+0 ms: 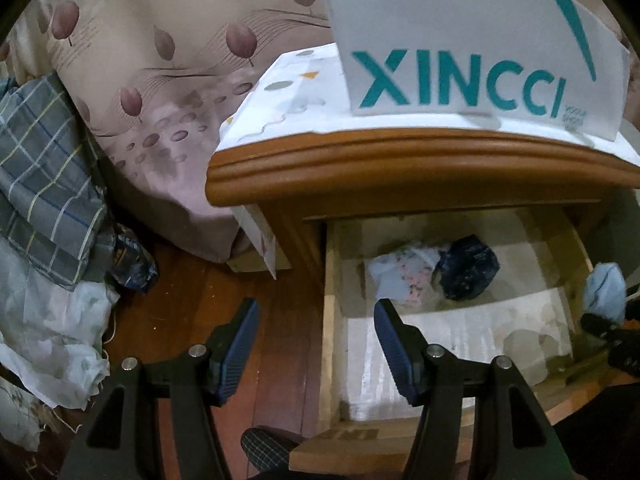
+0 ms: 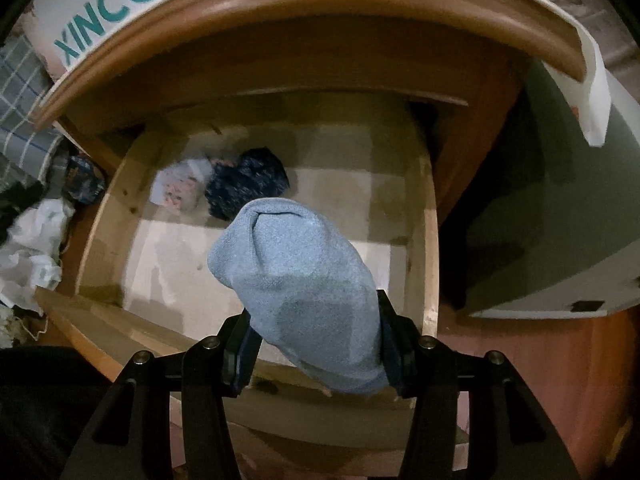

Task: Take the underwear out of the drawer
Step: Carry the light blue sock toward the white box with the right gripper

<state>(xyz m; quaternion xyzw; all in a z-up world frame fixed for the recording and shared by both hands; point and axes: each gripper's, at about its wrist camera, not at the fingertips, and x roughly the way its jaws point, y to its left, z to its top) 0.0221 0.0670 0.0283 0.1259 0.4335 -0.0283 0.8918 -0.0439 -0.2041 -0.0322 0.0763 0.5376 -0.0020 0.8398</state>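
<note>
The wooden drawer (image 1: pixel 332 280) of a bedside cabinet stands pulled out. Inside lie a pale floral underwear bundle (image 1: pixel 404 274) and, touching its right side, a dark navy patterned one (image 1: pixel 468 266). My left gripper (image 1: pixel 316 320) is open and empty, straddling the drawer's left wall, short of the bundles. My right gripper (image 2: pixel 312 320) hangs over the drawer (image 2: pixel 428 248), shut on a rolled light blue underwear piece (image 2: pixel 296 280). That blue piece (image 1: pixel 604 290) also shows at the right edge of the left wrist view. In the right wrist view the floral bundle (image 2: pixel 180 188) and navy bundle (image 2: pixel 248 188) lie beyond it.
A white XINCCI box (image 1: pixel 460 52) stands on the cabinet top (image 1: pixel 400 164). Left of the cabinet hangs a floral bedspread (image 1: pixel 160 80), with a plaid cloth (image 1: pixel 44 168) and white plastic bags (image 1: pixel 52 328) on the wooden floor (image 1: pixel 192 292). A green wall (image 2: pixel 560 208) is right of the cabinet.
</note>
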